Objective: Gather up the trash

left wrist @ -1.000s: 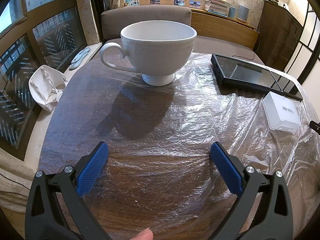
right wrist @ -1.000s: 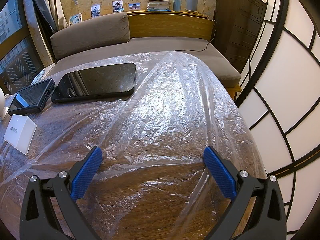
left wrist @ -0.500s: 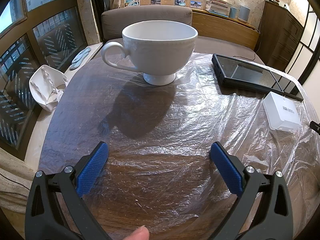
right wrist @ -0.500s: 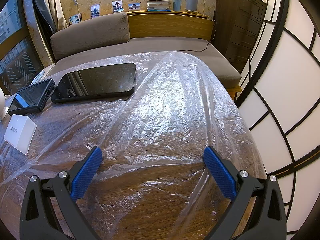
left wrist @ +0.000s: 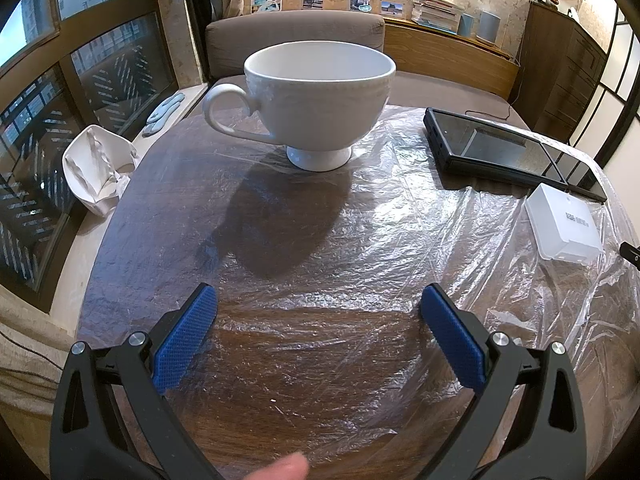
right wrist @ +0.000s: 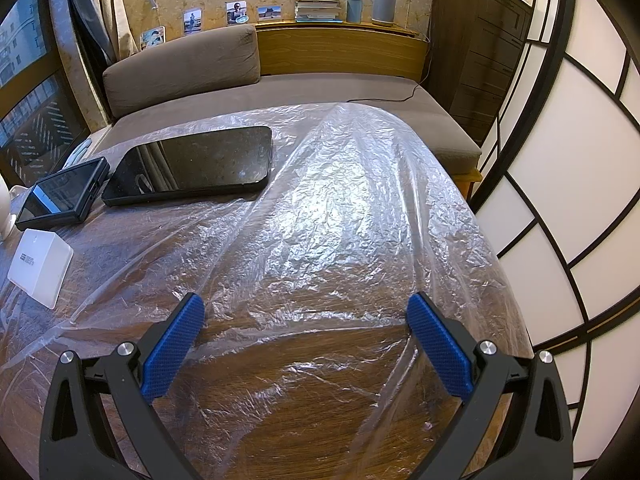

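A thin clear plastic sheet [left wrist: 460, 248] lies crumpled over the round wooden table; it also shows in the right wrist view [right wrist: 340, 208], bulging up toward the far edge. My left gripper [left wrist: 318, 312] is open and empty, low over the sheet near the table's front. My right gripper [right wrist: 306, 318] is open and empty over the sheet on the table's right side. A crumpled white paper container [left wrist: 94, 166] sits off the table's left edge by the window.
A white footed cup [left wrist: 318, 100] stands at the far middle. A black tablet [right wrist: 192, 168], a smaller black device [right wrist: 64, 198] and a white box [left wrist: 562, 222] lie on the sheet. A sofa is behind, a window left, a paper screen right.
The left view has shifted slightly, so the cup sits a little further right in frame. The right gripper has not moved. Both stay open.
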